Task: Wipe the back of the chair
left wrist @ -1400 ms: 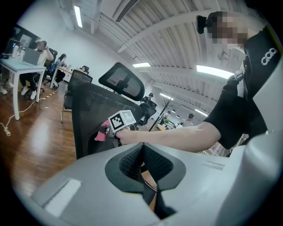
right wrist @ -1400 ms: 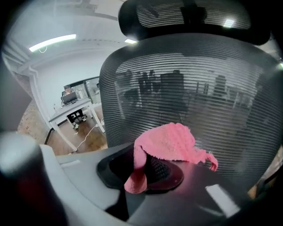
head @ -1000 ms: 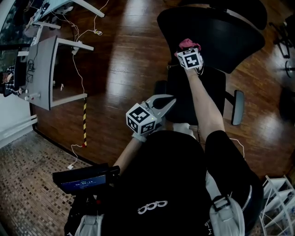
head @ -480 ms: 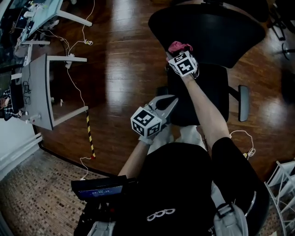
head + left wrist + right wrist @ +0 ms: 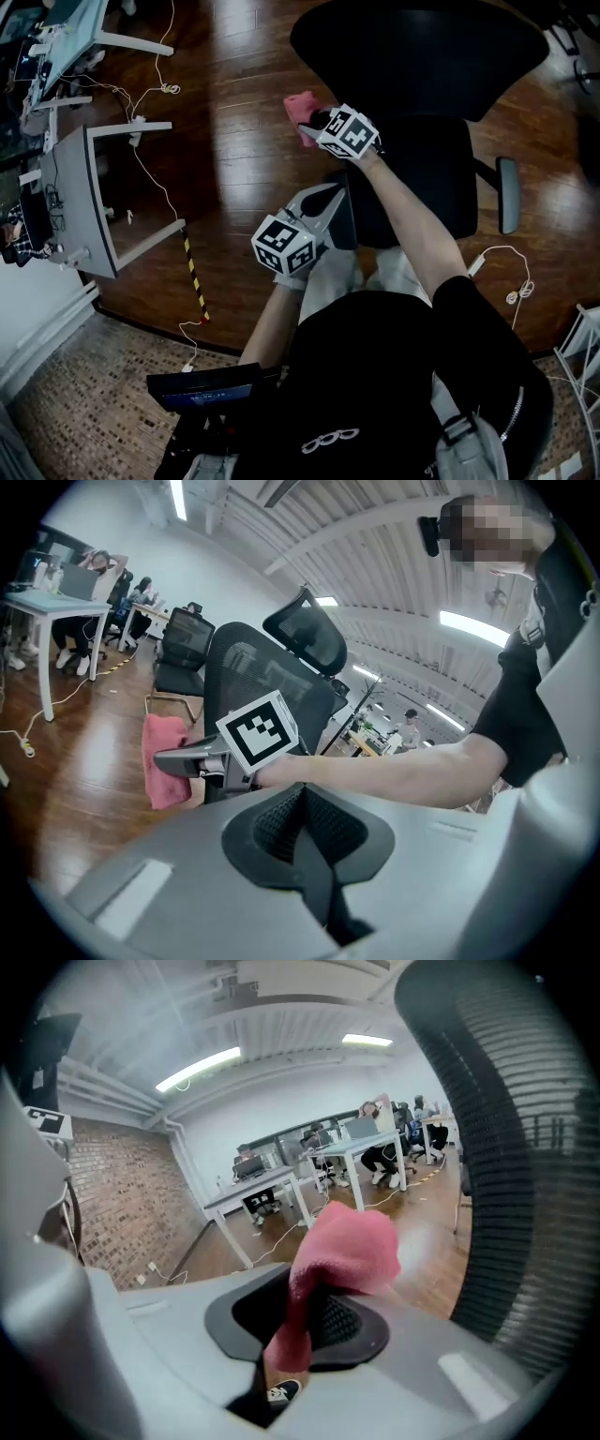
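This is an open-plan office. Long white benches (image 5: 361,1150) stand in rows, and people (image 5: 382,1152) sit at them on rolling chairs farther down the room. A black mesh-backed office chair (image 5: 422,56) with a headrest stands on the polished wooden floor (image 5: 253,103). Strip lights (image 5: 202,1068) run along an exposed ceiling, with a brick wall (image 5: 112,1213) on one side. Loose cables (image 5: 170,89) trail across the floor beside another white bench (image 5: 80,202).
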Demonstrator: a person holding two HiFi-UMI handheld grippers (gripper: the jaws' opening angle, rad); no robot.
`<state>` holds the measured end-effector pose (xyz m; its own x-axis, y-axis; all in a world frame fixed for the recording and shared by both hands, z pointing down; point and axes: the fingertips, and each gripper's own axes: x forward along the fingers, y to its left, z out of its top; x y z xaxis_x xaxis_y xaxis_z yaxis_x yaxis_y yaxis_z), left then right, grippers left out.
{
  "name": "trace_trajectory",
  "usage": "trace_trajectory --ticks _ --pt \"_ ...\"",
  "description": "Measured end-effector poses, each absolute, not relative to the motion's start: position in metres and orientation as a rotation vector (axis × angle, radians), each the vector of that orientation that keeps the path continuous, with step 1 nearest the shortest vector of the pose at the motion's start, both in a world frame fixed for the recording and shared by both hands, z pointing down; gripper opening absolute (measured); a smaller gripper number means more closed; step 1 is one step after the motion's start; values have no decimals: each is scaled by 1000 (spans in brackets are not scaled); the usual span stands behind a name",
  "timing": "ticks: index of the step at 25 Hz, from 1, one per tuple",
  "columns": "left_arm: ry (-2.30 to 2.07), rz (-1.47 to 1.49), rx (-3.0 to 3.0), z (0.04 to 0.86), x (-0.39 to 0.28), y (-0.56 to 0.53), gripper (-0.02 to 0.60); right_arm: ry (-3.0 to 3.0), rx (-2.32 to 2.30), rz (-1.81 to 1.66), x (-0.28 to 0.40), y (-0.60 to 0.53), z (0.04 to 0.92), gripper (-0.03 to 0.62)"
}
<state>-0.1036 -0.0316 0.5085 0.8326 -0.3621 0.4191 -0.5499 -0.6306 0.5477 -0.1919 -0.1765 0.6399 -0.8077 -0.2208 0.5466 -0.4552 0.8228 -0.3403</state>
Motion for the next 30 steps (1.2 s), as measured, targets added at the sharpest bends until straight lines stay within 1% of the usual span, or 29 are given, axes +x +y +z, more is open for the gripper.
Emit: trace_trajectory --ticks 2,7,14,22,30 --pt "-665 363 2316 511 -106 -33 -9 -2472 578 619 -181 -185 650 44" --pt "-655 378 2325 514 -104 -35 -9 -2367 898 671 -114 -217 666 44" --pt "-636 418 2339 521 -89 -22 -9 -2333 1007 644 -57 -205 670 44" --pt "-610 440 2362 519 -66 -15 -9 -2218 1212 668 48 -209 676 44" --pt "-534 477 2393 520 -23 -9 -9 -2060 1324 695 156 -196 689 45"
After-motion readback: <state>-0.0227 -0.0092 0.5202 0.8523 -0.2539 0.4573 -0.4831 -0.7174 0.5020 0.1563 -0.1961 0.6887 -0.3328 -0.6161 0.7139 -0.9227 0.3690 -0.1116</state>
